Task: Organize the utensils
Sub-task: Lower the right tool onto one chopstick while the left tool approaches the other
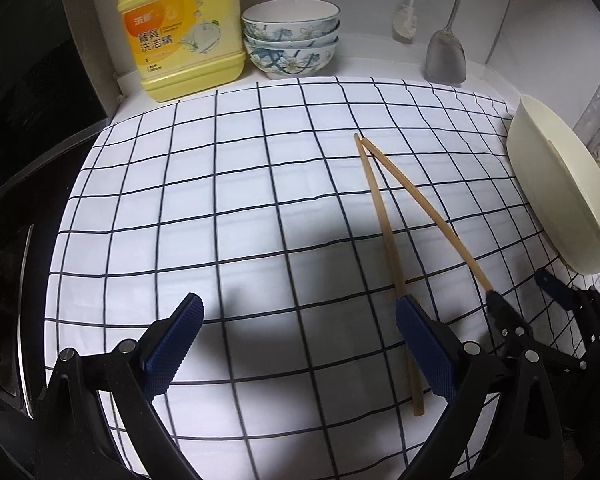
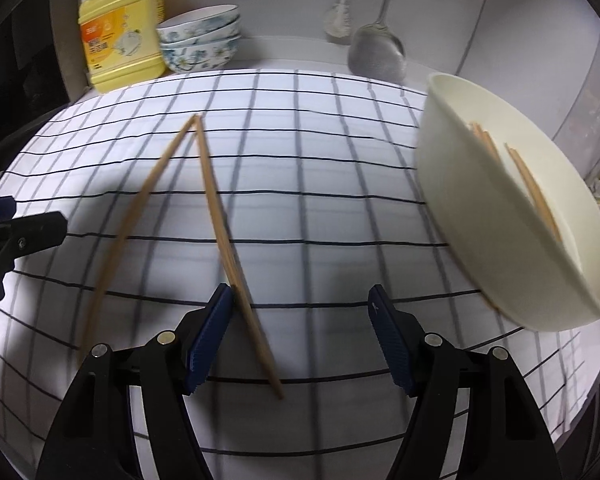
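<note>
Two wooden chopsticks (image 1: 384, 216) lie on the checked cloth (image 1: 220, 200), tips meeting at the far end in a V. My left gripper (image 1: 300, 320) is open; the left chopstick runs beside its right finger. My right gripper (image 2: 300, 312) is open, and the right chopstick (image 2: 228, 248) lies against the inner face of its left finger. The other chopstick (image 2: 136, 208) lies to the left. The right gripper also shows in the left wrist view (image 1: 516, 292), around the right chopstick's near end. A cream bowl (image 2: 496, 208) at right holds several chopsticks (image 2: 528, 184).
A yellow detergent jug (image 1: 184, 28) and a stack of patterned bowls (image 1: 292, 40) stand at the back wall. A metal spatula (image 1: 446, 56) and a brush (image 1: 406, 20) hang there. A dark stove (image 1: 16, 240) is at the left. The left gripper's finger (image 2: 20, 236) shows at left.
</note>
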`<state>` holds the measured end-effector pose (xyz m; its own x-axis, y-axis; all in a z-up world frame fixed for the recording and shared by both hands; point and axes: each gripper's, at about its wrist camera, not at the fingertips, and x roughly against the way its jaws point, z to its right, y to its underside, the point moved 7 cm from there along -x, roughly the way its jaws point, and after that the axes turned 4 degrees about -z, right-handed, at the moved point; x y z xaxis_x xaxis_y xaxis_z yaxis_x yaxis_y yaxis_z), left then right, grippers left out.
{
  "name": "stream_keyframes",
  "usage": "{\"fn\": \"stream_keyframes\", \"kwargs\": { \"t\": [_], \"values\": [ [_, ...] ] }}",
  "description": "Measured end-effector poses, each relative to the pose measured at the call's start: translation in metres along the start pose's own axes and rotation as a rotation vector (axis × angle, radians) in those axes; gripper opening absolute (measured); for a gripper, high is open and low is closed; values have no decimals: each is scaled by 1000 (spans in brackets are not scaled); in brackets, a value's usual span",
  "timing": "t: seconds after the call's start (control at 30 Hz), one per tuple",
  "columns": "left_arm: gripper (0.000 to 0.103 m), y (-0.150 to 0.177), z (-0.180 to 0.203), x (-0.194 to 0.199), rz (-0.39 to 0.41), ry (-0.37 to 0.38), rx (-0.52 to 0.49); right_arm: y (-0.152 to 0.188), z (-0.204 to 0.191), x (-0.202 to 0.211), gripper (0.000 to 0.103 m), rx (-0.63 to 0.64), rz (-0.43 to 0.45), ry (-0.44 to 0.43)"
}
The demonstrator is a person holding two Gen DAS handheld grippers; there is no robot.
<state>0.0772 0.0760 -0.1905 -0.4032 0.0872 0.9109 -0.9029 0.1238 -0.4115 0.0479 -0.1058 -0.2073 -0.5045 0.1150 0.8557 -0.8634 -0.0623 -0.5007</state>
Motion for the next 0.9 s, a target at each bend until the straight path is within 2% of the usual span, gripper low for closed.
{"fn": "stream_keyframes", "kwargs": {
  "t": [0.13, 0.23, 0.4, 0.9],
  "values": [
    [95, 0, 11, -8, -8, -6, -19, 0, 11, 0, 66, 2, 2, 15],
    [95, -3, 18, -13, -9, -5, -30, -3, 9, 5, 66, 3, 23, -66],
    [95, -12, 27, -19, 4, -16, -37, -10, -2, -2, 66, 92, 25, -83],
    [95, -27, 25, -48, -29, -55, 8, -36, -10, -24, 66, 161, 25, -172]
  ]
}}
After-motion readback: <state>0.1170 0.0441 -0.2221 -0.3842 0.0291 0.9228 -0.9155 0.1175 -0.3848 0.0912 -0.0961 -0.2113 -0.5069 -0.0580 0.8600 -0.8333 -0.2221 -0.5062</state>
